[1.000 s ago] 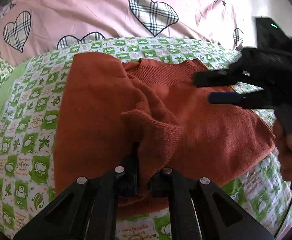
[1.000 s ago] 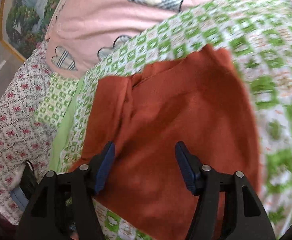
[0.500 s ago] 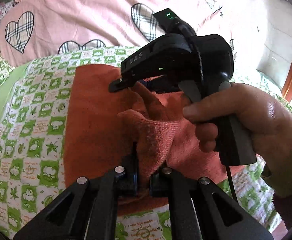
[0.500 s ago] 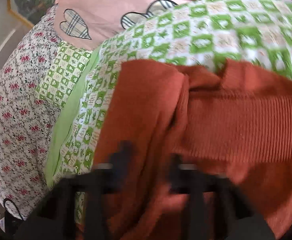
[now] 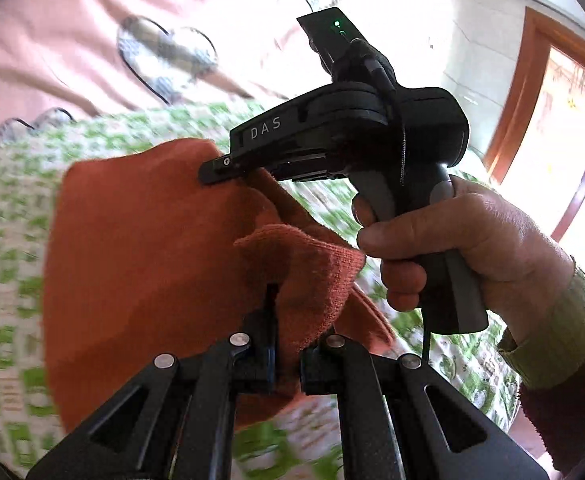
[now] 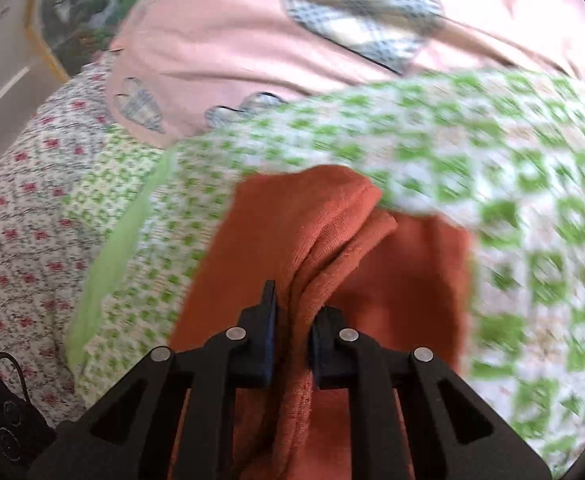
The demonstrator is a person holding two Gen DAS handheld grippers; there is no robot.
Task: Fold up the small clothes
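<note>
A rust-orange knitted sweater [image 5: 140, 248] lies on a green-and-white checked bed cover [image 5: 8, 208]. My left gripper [image 5: 286, 320] is shut on a raised fold of it at the near edge. The right gripper [image 5: 212, 170], held by a hand [image 5: 472, 240], reaches in from the right and bites the sweater's far part. In the right wrist view the right gripper [image 6: 292, 312] is closing its jaws, and the pads press on a bunched ridge of the sweater [image 6: 404, 280]. The cloth is lifted between both grippers.
A pink quilt with checked hearts [image 6: 232, 40] is heaped behind the checked cover [image 6: 492, 152]. A floral sheet [image 6: 12, 220] lies to the left, with a black object [image 6: 4, 420] at its near corner. A wooden door frame [image 5: 524, 92] stands at the right.
The right gripper came over the sweater from the right and closed on a fold of it. Both grippers have risen, and the flat sweater is now pulled up and bunched.
</note>
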